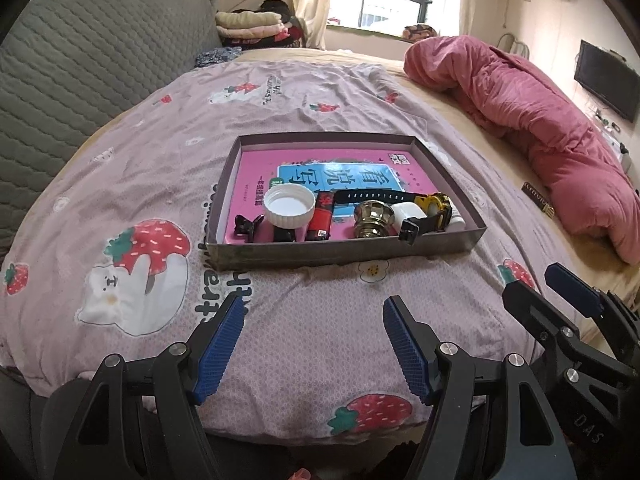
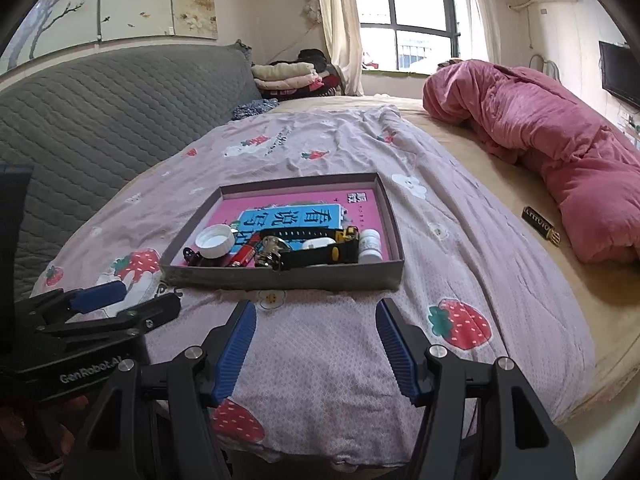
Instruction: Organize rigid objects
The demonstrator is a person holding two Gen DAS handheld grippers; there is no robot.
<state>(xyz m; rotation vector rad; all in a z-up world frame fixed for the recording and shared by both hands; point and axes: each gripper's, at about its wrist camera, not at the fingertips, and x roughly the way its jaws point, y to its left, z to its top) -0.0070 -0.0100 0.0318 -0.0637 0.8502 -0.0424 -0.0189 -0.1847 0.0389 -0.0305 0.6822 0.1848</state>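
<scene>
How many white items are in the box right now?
3: a white lid toward the left end of the box, a white case under the watch strap, and a white bottle at the right end. Clutter may hide others.

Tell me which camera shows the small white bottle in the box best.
The right wrist view. There the white bottle stands in plain sight at the right end of the box, beside the watch. In the left wrist view only a sliver of the bottle shows from behind the watch.
</scene>
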